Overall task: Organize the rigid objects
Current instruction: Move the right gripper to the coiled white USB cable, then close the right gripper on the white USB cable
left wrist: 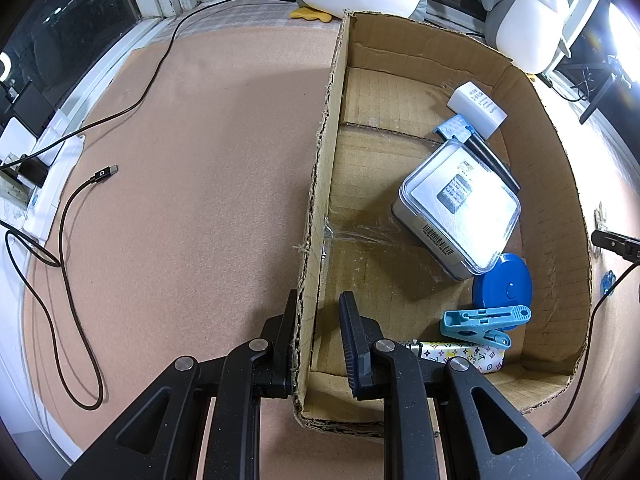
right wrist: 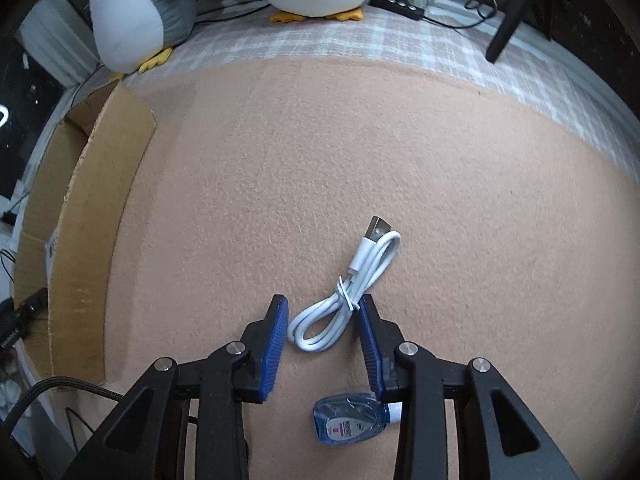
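Note:
In the left wrist view my left gripper (left wrist: pixel 320 298) is shut on the left wall of an open cardboard box (left wrist: pixel 320 184), one finger outside and one inside. Inside the box lie a clear-lidded tin (left wrist: pixel 460 204), a white adapter (left wrist: pixel 476 108), a blue round case (left wrist: pixel 504 284), a light blue clothespin (left wrist: pixel 484 324) and a patterned lighter (left wrist: pixel 460 356). In the right wrist view my right gripper (right wrist: pixel 323 300) points down, open, with its blue pads on either side of a tied white USB cable (right wrist: pixel 344 300) on the mat. A small blue bottle (right wrist: pixel 348 420) lies under its right finger.
A pink felt mat (right wrist: pixel 360 152) covers the surface. The box's outer wall (right wrist: pixel 92 220) stands at the left of the right wrist view. Black cables (left wrist: pixel 76 240) trail over the mat left of the box. Plush penguins (left wrist: pixel 524 20) sit along the back by the window.

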A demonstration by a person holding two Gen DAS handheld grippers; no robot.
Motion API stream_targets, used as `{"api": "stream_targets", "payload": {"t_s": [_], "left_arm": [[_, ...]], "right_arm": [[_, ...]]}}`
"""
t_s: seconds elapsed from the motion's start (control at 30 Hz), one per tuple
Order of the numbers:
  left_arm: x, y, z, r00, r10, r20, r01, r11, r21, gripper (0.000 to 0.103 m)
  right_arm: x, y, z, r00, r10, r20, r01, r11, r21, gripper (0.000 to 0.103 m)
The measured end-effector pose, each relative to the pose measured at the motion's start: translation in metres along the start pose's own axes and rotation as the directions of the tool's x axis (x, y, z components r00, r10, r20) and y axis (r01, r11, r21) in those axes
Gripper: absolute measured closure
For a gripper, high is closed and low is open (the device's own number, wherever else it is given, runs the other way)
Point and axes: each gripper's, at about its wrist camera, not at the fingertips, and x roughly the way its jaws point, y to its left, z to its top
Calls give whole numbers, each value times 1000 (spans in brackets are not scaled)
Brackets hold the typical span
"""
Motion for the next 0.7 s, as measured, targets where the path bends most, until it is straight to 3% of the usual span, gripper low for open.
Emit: {"api": "stream_targets", "payload": {"t_s": [0.27, 0.37, 0.7], "left_arm": [[0, 1, 0, 1000, 0, -1, 0, 1000, 1, 84], [0, 1, 0, 1000, 0, 0, 0, 1000, 0, 84], [0, 2, 0, 1000, 1, 0, -1, 1000, 1, 84]], "right_arm": [[5, 9, 6, 1000, 18, 17, -18, 999, -37, 72], [4, 1, 7, 998, 68, 20, -68, 998, -3, 85], [3, 0, 2, 997, 77, 23, -76, 997, -4, 86]]}}
